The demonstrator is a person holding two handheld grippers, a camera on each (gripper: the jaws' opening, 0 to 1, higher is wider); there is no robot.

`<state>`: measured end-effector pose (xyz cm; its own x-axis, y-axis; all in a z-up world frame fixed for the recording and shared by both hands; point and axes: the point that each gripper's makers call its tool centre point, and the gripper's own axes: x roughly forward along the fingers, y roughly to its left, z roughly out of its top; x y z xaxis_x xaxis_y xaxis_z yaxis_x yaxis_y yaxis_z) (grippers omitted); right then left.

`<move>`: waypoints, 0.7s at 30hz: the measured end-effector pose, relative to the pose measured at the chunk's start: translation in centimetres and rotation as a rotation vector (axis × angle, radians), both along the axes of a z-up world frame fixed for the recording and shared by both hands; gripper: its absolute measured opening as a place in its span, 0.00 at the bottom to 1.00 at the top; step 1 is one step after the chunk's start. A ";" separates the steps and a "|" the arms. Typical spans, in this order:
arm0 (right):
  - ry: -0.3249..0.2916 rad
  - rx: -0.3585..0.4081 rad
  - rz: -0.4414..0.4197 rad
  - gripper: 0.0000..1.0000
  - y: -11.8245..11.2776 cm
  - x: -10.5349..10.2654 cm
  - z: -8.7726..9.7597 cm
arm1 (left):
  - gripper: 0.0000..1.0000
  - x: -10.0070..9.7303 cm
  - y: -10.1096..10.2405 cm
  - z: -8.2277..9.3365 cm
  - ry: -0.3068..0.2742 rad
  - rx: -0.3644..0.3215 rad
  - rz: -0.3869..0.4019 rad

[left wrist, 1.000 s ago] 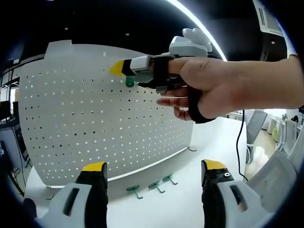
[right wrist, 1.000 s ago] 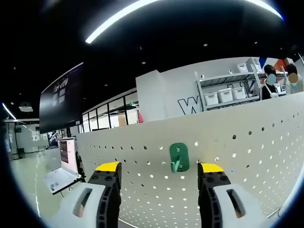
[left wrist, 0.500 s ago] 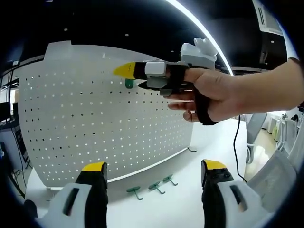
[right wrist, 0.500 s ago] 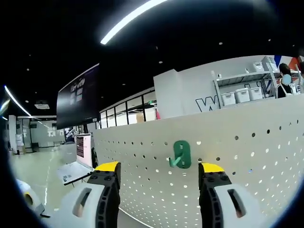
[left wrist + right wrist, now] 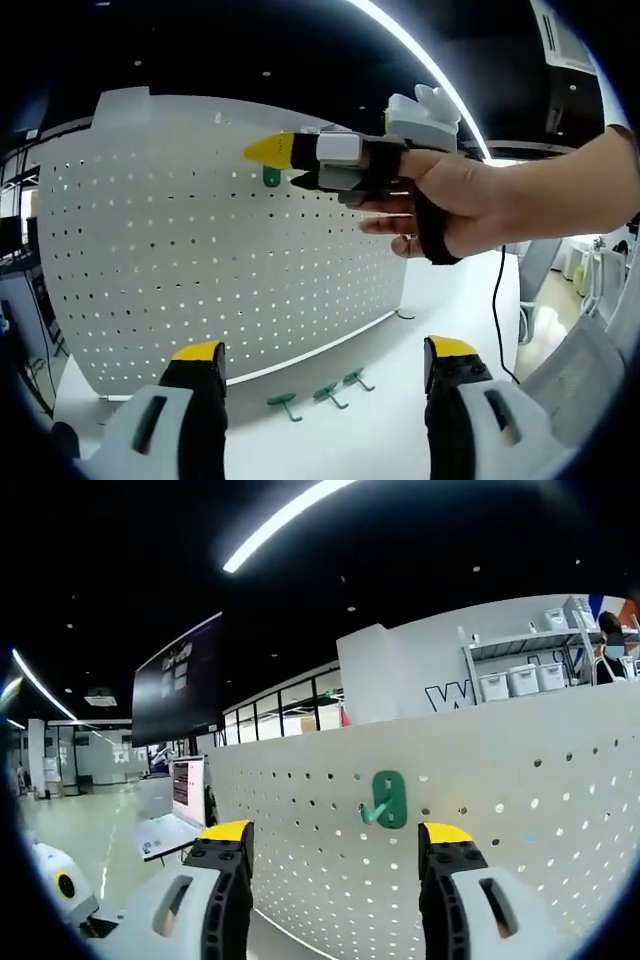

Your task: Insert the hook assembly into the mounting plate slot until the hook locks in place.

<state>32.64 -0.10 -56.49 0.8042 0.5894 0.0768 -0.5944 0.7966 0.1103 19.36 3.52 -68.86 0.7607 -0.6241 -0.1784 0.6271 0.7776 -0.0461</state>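
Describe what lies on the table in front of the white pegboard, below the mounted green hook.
Three spare green hooks lie in a row on the white table along the pegboard's foot. The left gripper's jaws cover the table to either side, so anything there is hidden.

Each gripper is built with pale grey jaws, black inner faces and yellow tips; a slot is cut in each jaw's outer shell. In the left gripper view, the right gripper (image 5: 285, 165) is gripped by a bare hand (image 5: 460, 195), around which a black strap is wrapped.
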 end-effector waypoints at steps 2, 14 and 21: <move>0.003 0.000 0.010 0.65 -0.4 -0.3 -0.2 | 0.83 0.0 0.1 0.0 -0.001 0.000 0.001; 0.006 -0.013 0.065 0.67 -2.1 -2.4 -1.6 | 0.84 0.0 0.0 0.0 -0.001 0.001 -0.002; 0.017 -0.016 0.076 0.68 -3.1 -3.7 -2.6 | 0.84 0.0 0.0 0.1 -0.002 0.000 -0.003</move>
<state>28.93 -3.24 -59.06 0.7582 0.6498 0.0541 -0.6514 0.7509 0.1087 19.33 3.53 -68.73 0.7590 -0.6266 -0.1766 0.6298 0.7754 -0.0444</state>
